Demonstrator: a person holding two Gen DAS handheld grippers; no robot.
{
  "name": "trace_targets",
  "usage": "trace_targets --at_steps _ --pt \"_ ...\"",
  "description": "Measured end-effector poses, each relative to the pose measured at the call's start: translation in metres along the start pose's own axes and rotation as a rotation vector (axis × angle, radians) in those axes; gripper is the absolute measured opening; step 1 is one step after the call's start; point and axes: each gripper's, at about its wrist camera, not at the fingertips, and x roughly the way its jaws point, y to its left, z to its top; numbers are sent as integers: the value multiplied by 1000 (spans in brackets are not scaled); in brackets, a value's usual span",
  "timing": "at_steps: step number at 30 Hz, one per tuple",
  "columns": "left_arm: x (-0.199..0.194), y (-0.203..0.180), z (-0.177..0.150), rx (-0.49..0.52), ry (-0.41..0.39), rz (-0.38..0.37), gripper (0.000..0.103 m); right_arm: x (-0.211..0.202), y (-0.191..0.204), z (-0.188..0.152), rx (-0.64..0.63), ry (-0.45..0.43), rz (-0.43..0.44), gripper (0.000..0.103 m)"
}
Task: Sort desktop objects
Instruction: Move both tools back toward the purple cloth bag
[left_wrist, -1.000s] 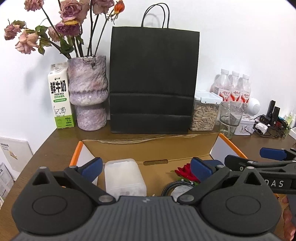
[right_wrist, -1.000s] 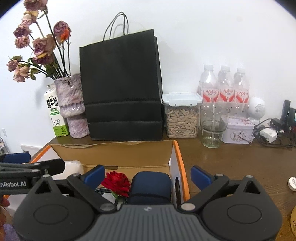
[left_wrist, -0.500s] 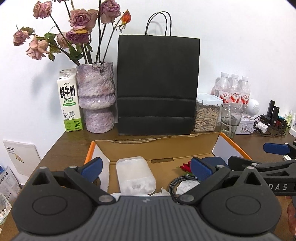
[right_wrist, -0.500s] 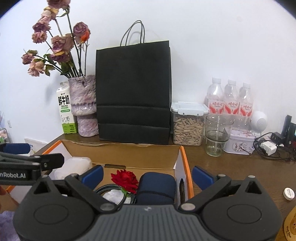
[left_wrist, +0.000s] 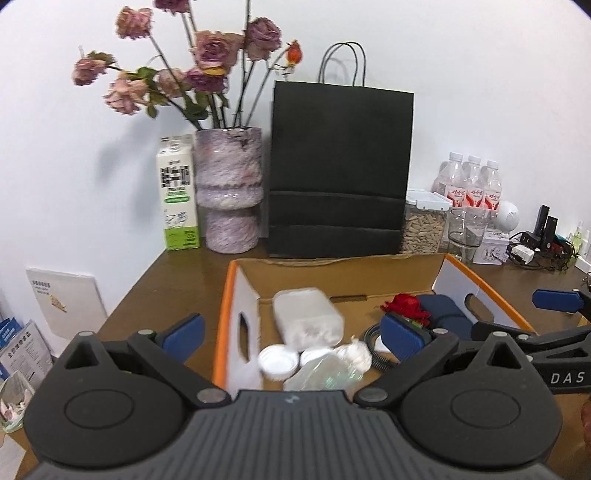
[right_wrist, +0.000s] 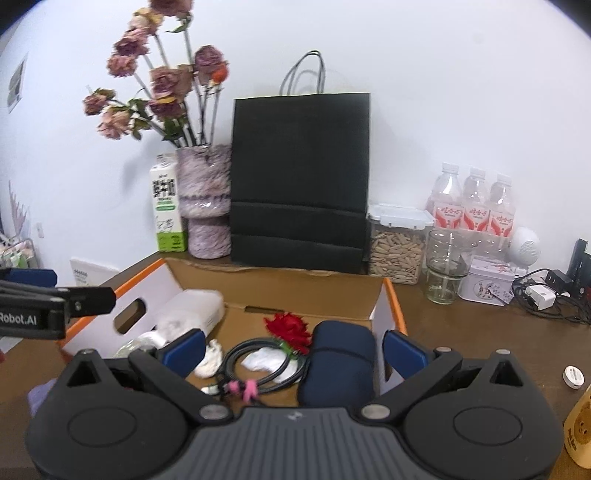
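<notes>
A: Through the left wrist camera, we see our left hand-held gripper (left_wrist: 291, 334) spread wide and empty above the near edge of the cardboard box (left_wrist: 332, 275) on the tabletop (left_wrist: 177, 280).

B: Inside the box we make out a white plastic container (left_wrist: 306, 314) lying on its side, a white lid (left_wrist: 277, 363) just in front of it, a crumpled clear bag (left_wrist: 328, 369), a red rose (left_wrist: 404, 306) and a dark blue pouch (left_wrist: 443, 310).

A: Behind the box stand a black paper bag (left_wrist: 340, 173), a vase (left_wrist: 229, 195) of dried roses and a milk carton (left_wrist: 178, 195).

B: Through the right wrist camera, our right hand-held gripper (right_wrist: 293, 350) is also spread open, gripping nothing, over the box's right half (right_wrist: 388, 306).

A: Between its fingers we see the blue pouch (right_wrist: 340, 362), the rose (right_wrist: 290, 328) touching it, and a coiled black cable (right_wrist: 258, 365) with a pink tie.

B: To the right on the tabletop (right_wrist: 480, 332) we see a jar of seeds (right_wrist: 397, 245), a glass (right_wrist: 445, 266), a small tin (right_wrist: 487, 282) and three water bottles (right_wrist: 474, 206).
</notes>
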Motion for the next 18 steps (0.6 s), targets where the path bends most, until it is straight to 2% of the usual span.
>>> trace_targets --at_steps 6,11,18 --pt "-30 20 -22 1 -14 29 103 -20 24 -15 -29 16 48 103" --pt "-49 40 -46 -14 -10 48 103 -32 47 -29 -32 42 125 103" --pt "-66 66 -70 -42 15 69 103 -31 80 -44 -42 86 204 103"
